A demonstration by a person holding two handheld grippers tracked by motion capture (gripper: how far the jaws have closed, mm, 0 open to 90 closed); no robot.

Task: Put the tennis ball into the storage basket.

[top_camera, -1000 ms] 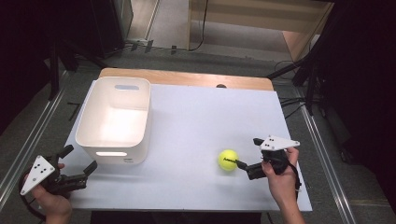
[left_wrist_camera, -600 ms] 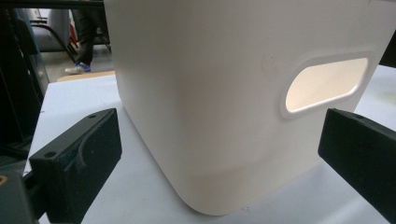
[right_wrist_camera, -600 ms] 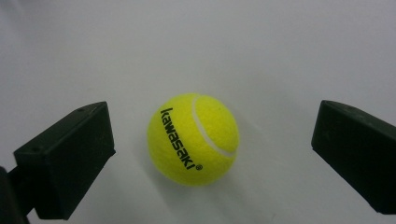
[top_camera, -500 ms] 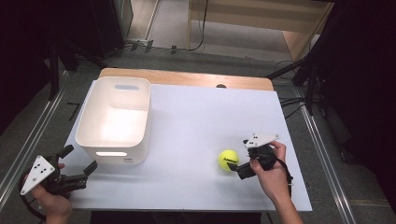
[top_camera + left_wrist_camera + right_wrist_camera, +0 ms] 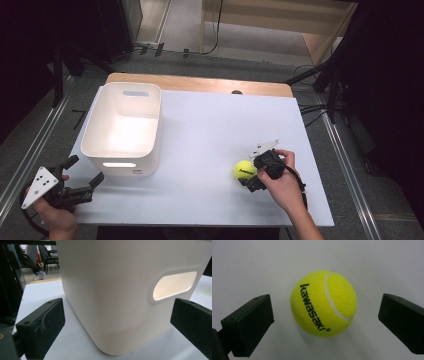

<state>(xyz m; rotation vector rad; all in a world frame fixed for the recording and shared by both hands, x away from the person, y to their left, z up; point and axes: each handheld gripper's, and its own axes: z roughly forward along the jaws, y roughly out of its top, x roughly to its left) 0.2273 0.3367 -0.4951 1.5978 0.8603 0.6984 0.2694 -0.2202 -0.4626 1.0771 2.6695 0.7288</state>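
Right gripper straddles fuzzy round tennis ball

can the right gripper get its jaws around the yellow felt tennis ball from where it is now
Probably yes. The right gripper stands open with one black jaw on each side of the yellow felt tennis ball, and a gap shows on both sides. Only bare white table lies around the ball.

In the high view my right hand covers most of my right gripper, so I cannot tell there how its jaws stand around the yellow felt tennis ball. In the left gripper view the white plastic bin with a slotted handle is cut off by the top edge, and the seated person far behind is too blurred to make out.
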